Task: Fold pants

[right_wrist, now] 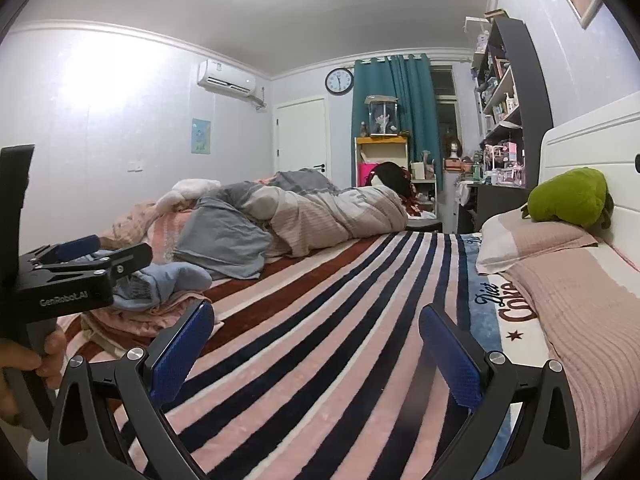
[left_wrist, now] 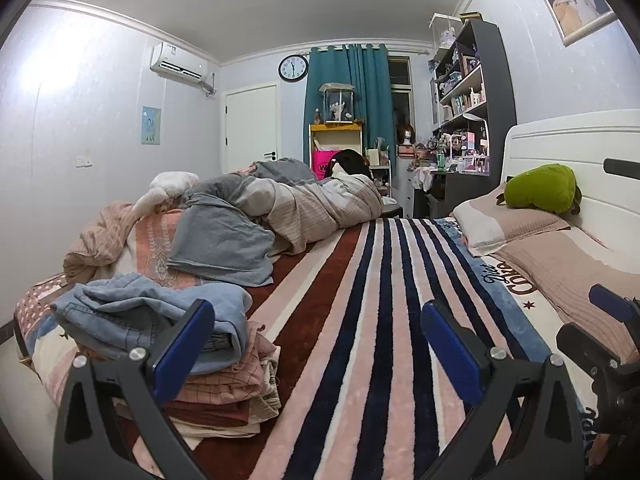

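A stack of folded clothes (left_wrist: 224,392) lies at the left of the striped bed (left_wrist: 360,320), topped by folded light blue denim pants (left_wrist: 152,312). My left gripper (left_wrist: 316,344) is open and empty, its left finger just in front of the stack. My right gripper (right_wrist: 316,348) is open and empty above the striped blanket (right_wrist: 320,320). The left gripper also shows in the right wrist view (right_wrist: 80,264) beside the stack (right_wrist: 160,300). A loose grey-blue garment (left_wrist: 224,244) lies crumpled further back.
A bunched quilt (left_wrist: 320,204) lies across the far side of the bed. Pillows (left_wrist: 520,232) and a green plush toy (left_wrist: 544,188) sit by the white headboard on the right. Shelves (left_wrist: 472,108) and a teal curtain (left_wrist: 352,88) stand behind.
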`<state>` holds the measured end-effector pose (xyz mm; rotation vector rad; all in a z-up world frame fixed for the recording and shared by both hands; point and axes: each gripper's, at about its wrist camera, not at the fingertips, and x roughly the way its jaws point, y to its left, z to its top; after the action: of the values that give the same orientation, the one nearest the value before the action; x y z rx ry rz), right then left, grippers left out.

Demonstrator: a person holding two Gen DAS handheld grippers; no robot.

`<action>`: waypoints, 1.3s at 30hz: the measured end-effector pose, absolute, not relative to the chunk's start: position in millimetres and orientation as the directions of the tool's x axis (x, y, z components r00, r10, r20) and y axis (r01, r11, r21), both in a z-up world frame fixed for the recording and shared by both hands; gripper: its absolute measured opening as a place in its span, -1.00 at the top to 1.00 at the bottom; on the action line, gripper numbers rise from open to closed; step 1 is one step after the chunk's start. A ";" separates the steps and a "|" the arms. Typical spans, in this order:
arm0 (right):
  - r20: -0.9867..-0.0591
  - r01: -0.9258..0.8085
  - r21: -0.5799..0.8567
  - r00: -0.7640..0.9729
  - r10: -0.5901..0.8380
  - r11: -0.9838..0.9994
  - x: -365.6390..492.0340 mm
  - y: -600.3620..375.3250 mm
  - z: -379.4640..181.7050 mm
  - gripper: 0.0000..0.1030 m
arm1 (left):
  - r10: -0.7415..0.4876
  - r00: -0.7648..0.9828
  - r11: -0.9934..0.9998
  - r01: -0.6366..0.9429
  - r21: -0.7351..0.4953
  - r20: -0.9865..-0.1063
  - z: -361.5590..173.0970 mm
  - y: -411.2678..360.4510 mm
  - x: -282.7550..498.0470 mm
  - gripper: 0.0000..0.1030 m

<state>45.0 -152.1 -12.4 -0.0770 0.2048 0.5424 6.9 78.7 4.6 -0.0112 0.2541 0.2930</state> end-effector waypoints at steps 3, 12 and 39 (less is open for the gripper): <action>-0.214 -0.517 -0.022 0.839 0.501 0.856 43.9 -151.7 -12.6 -0.98 | 0.289 0.925 0.956 -0.292 0.029 -0.246 5.7 80.0 4.3 -0.98; -0.217 -0.517 -0.023 0.838 0.500 0.856 43.4 -151.9 -13.0 -0.98 | 0.295 0.924 0.955 -0.297 0.029 -0.245 5.9 81.8 0.9 -0.98; -0.214 -0.516 -0.030 0.840 0.499 0.856 43.9 -156.4 -14.5 -0.98 | 0.308 0.919 0.951 -0.308 0.040 -0.246 4.4 88.0 -3.5 -0.98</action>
<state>43.9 -156.4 -14.5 -0.0872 0.2020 0.5368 -3.5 88.0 4.4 0.0001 0.2530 0.3167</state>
